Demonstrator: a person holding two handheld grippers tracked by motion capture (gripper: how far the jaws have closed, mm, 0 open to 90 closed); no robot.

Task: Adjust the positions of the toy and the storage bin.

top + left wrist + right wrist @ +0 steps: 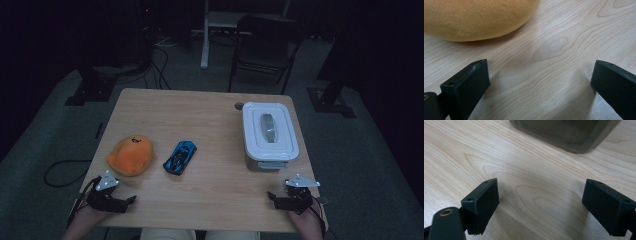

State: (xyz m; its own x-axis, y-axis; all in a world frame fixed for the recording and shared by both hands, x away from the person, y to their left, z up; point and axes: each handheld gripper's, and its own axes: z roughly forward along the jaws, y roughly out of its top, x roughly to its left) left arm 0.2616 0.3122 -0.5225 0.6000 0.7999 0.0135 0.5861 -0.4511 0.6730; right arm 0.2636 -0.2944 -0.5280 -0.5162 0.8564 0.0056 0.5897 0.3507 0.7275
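Jaws spread wide and empty on both, left gripper [131, 199] sits just short of the orange plush [130, 155], right gripper [271, 195] before the lidded container [269, 135].

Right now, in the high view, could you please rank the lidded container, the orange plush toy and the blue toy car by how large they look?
1. The lidded container, plainly the largest.
2. The orange plush toy, clearly smaller than the container.
3. The blue toy car, the smallest.
All three sit at similar depth on the table, so nearness hardly skews this.
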